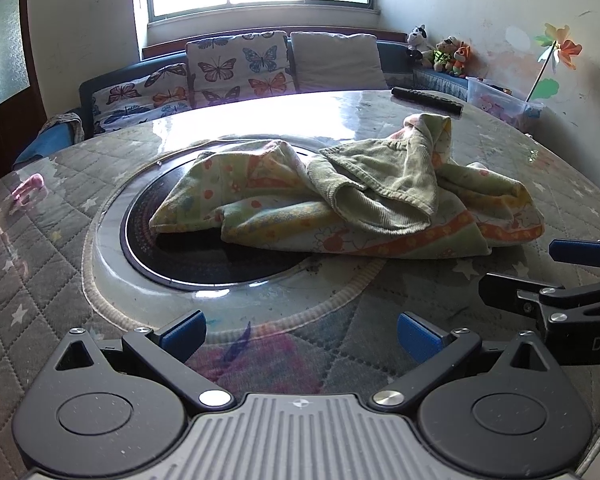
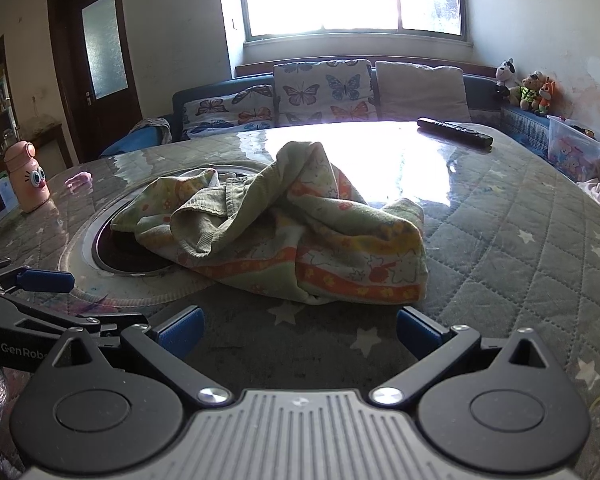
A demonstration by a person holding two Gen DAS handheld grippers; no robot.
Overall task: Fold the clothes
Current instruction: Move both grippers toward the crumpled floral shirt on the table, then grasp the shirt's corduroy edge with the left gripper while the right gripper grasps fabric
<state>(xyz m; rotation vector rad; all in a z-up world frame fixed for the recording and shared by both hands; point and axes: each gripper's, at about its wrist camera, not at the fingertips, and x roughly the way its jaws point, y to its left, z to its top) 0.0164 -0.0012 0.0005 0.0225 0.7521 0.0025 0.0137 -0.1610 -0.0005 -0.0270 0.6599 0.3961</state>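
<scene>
Two grippers, left point(image 1: 299, 336) and right point(image 2: 299, 330), jaws spread and empty, hovering near crumpled garment point(image 2: 284, 224) on table point(image 2: 520, 248), probably poised to grab.

Garment point(image 2: 292, 224) blocks centre (sides free).

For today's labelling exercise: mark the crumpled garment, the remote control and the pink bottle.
Crumpled garment point(image 2: 300, 240), right wrist view, patterned middle.
Remote control point(image 2: 454, 132), right wrist view, mid-body.
Pink bottle point(image 2: 26, 178), right wrist view, its body.
</scene>
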